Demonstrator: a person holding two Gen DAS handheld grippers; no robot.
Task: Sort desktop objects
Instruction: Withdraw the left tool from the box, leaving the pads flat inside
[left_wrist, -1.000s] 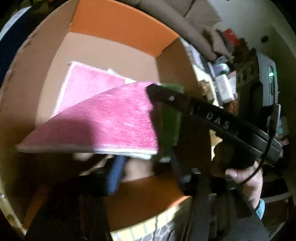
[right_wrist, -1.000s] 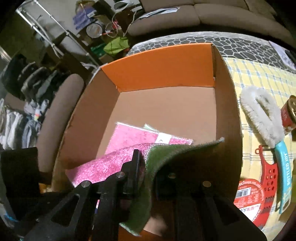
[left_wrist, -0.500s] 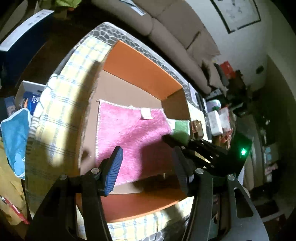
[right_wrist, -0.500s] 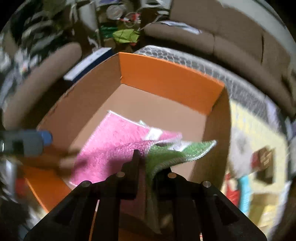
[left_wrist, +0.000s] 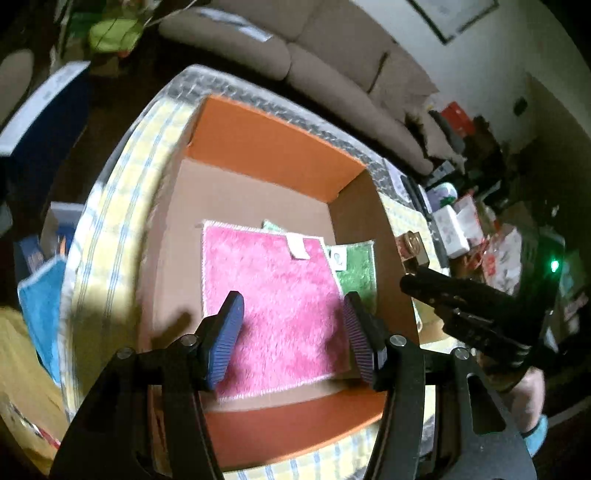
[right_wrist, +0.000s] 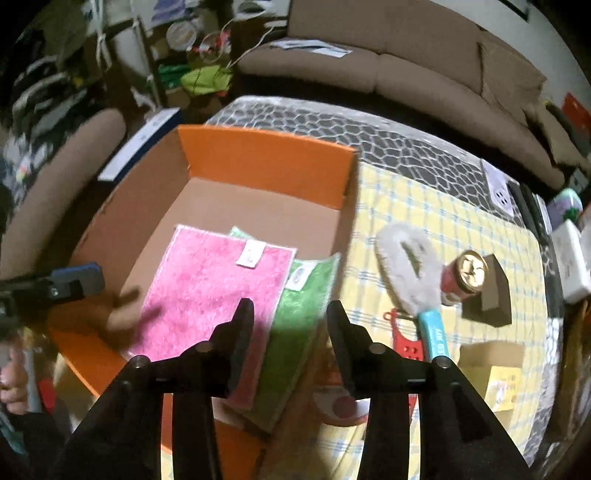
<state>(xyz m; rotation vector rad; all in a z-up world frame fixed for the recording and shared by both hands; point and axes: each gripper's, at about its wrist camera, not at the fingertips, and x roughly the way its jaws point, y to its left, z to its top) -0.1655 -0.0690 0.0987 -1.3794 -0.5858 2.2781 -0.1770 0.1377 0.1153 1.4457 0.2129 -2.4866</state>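
- Cloths, pink (left_wrist: 273, 295) over green (right_wrist: 299, 314), are laid flat in cardboard box (left_wrist: 266, 147).
- Left tongs (left_wrist: 291, 332) are spread, empty.
- Right tongs (right_wrist: 290, 325) are opening, nothing pinched.

Green cloth (right_wrist: 299, 332) mostly under the pink cloth (left_wrist: 273, 295) in left view, only a strip by the box (left_wrist: 266, 147) wall showing. A 2nd green corner (left_wrist: 271, 225) pokes out behind pink; can't tell what it belongs to. Brush (right_wrist: 410, 266) handle text too blurred to read (ends "JOY"?). Red perforated item (right_wrist: 402, 339) partly behind right gripper (right_wrist: 290, 325). Can (right_wrist: 465, 277) label unreadable. Right view's near box corner hidden by gripper body.
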